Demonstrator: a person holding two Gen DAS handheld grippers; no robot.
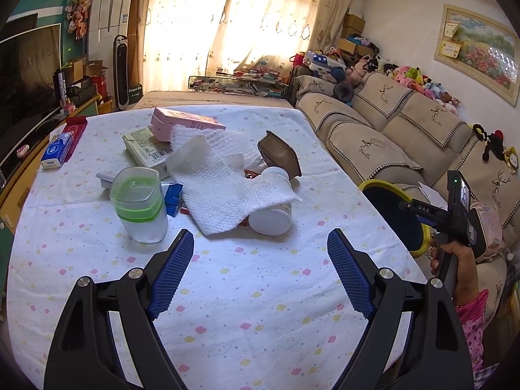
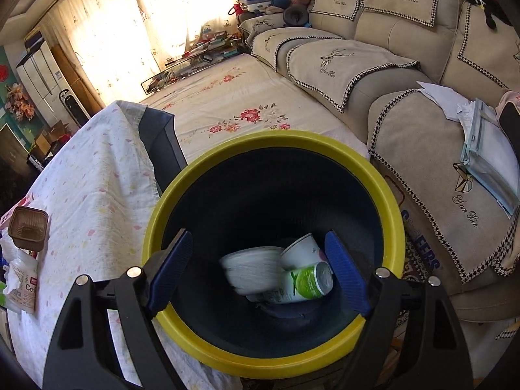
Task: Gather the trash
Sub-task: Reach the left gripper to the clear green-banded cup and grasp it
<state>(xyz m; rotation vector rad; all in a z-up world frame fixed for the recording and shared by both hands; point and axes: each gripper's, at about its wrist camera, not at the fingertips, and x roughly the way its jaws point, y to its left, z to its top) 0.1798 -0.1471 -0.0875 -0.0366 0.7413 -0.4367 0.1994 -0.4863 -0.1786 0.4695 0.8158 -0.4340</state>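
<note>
My left gripper (image 1: pixel 260 243) is open and empty, above the table's cloth, just short of a white paper towel (image 1: pixel 224 178) draped over a lying white bottle (image 1: pixel 271 211). A brown plastic tray (image 1: pixel 279 154), a clear cup with green bands (image 1: pixel 139 204) and pink (image 1: pixel 185 123) and pale (image 1: pixel 146 148) boxes lie around it. My right gripper (image 2: pixel 260 256) is open and empty above the yellow-rimmed dark bin (image 2: pixel 253 143). Inside the bin lie a blurred white bowl (image 2: pixel 253 269), a paper cup (image 2: pixel 300 250) and a green-and-white can (image 2: pixel 305 284).
The bin (image 1: pixel 377 183) stands at the table's right edge, between table and beige sofa (image 1: pixel 390 130). A blue tissue pack (image 1: pixel 57 151) and red box (image 1: pixel 74 130) lie at the table's far left. The bottle (image 2: pixel 24 282) and brown tray (image 2: pixel 27 227) show at left in the right wrist view.
</note>
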